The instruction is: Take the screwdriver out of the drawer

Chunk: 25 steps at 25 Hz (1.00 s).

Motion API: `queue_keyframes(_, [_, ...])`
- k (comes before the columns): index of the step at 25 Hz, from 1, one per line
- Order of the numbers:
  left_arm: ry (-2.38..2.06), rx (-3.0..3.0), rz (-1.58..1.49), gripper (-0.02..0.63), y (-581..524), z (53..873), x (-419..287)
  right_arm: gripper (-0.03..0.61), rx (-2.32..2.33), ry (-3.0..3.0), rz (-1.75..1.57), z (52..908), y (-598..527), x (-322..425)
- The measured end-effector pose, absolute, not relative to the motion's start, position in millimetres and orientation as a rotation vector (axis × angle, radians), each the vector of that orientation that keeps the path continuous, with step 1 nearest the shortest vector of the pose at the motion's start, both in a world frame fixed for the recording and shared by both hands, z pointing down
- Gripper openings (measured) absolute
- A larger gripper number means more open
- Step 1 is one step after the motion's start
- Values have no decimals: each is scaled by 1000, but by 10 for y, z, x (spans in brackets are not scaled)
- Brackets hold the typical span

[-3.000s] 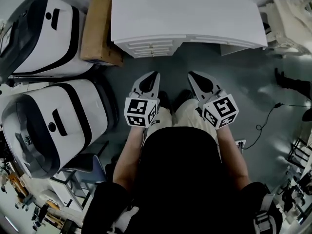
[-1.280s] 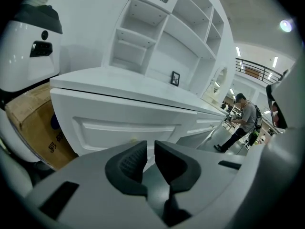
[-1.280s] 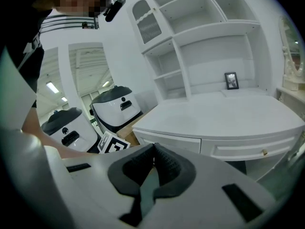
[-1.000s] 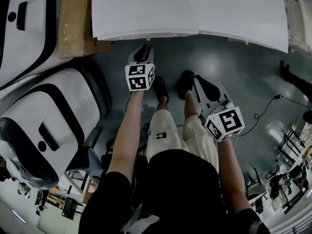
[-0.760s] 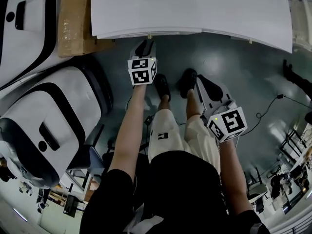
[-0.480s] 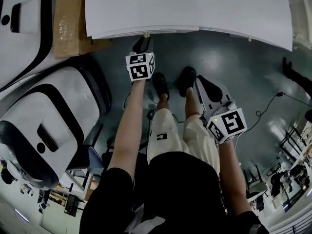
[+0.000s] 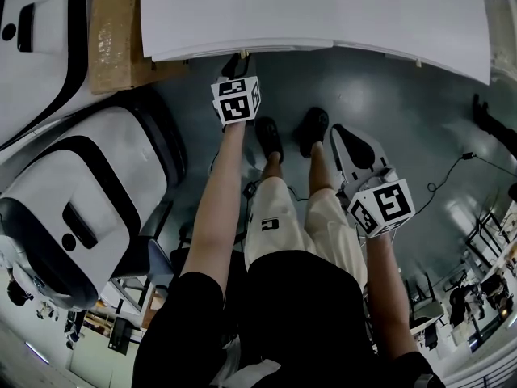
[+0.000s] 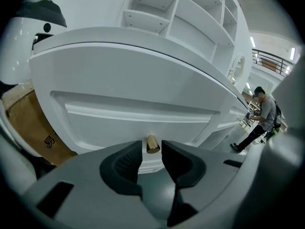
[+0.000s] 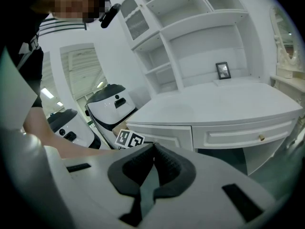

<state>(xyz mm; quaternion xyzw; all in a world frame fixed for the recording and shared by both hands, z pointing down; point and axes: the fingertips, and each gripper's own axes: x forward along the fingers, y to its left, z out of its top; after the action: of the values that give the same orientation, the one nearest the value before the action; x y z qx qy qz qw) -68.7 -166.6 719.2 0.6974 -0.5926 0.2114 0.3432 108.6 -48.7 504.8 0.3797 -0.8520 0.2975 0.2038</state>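
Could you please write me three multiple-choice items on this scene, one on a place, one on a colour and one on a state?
1. In the left gripper view, where is the brass knob?
A. In line with the gap between the left gripper's jaws
B. Far to the left of both jaws
C. Out of view

2. What colour is the desk?
A. Black
B. White
C. Red

3. How do the right gripper's jaws stand?
A. Wide apart
B. Shut on a screwdriver
C. Shut, with nothing between them

Key:
1 A: the knob shows just past the jaw tips; the jaws have just been opening and do not press on it.
2 B: every panel is white.
3 C: the pads meet in the right gripper view.
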Motion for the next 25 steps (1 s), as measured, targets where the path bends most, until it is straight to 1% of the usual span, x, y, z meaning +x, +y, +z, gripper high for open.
queue_keyframes(9, [-1535,1834,587,94,-1691,7199,-666,18,1063,-2365,839,5078,-451,1110])
queue_keyframes(25, [-1524,1806,566,86,-1522,7182,-621,18,1050,-2379,837,5054,-351,1008])
